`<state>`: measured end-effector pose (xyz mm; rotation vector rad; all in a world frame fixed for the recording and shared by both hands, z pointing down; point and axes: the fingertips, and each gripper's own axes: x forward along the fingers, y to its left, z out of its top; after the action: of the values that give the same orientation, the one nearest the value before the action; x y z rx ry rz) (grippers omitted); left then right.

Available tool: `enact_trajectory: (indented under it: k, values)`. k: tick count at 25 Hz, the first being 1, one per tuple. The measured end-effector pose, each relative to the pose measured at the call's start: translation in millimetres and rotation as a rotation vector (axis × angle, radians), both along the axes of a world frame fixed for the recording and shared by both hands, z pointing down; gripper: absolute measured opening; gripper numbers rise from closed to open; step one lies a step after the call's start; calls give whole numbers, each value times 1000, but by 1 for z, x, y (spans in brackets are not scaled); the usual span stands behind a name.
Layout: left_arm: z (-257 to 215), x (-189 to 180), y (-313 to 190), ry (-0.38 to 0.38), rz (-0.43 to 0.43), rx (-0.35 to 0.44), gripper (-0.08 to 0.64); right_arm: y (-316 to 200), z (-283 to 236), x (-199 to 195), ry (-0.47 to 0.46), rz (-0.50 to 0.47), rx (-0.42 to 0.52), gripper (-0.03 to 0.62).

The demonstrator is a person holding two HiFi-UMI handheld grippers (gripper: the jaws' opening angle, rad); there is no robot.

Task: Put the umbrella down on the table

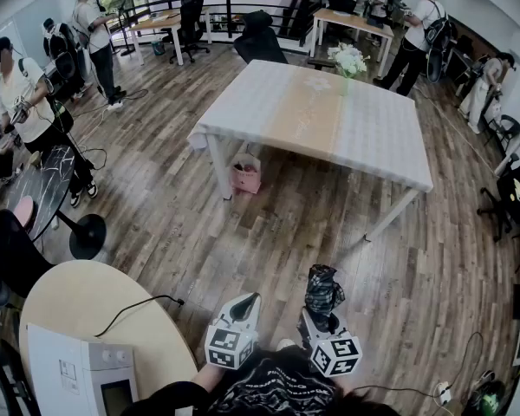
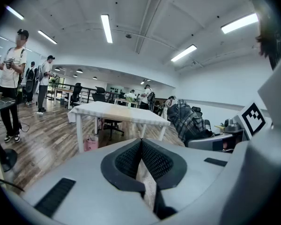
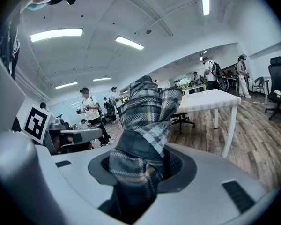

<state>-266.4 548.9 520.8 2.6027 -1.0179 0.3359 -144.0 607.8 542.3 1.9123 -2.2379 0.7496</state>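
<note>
A folded umbrella in a dark plaid cover (image 1: 322, 289) sticks up from my right gripper (image 1: 321, 316), whose jaws are shut on its lower part. In the right gripper view the umbrella (image 3: 145, 121) fills the space between the pads (image 3: 178, 165) and hides most of them. My left gripper (image 1: 252, 302) is beside it on the left, shut with nothing between its fingertips (image 2: 141, 142); the umbrella (image 2: 187, 118) shows to its right. The table with the white cloth (image 1: 364, 128) stands well ahead across the wooden floor, and is also seen from the grippers (image 2: 117, 112) (image 3: 210, 100).
A vase of white flowers (image 1: 347, 60) stands at the table's far edge. A pink bin (image 1: 246, 173) sits under its left side. A round beige table (image 1: 78, 306) with a white device (image 1: 82, 375) and a cable is close at my left. Several people stand around the room.
</note>
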Motion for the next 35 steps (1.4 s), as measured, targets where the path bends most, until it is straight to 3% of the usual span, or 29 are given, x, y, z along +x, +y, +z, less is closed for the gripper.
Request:
enact_trajectory:
  k: [11,19,28,35]
  values:
    - [-5,4,2,4,12,26,18,4,-2,8,32,22,-8,178]
    - [-6,1,-12,23,29,37,18,-6,-2,7,-11,63,2,186]
    - [-2,-35,-43,29,-8,76,18,-37,3,-15,-8,58,14,187]
    - [6,-59,-59,18,-60,61,18,-68,10,-37,-17,8,0,187]
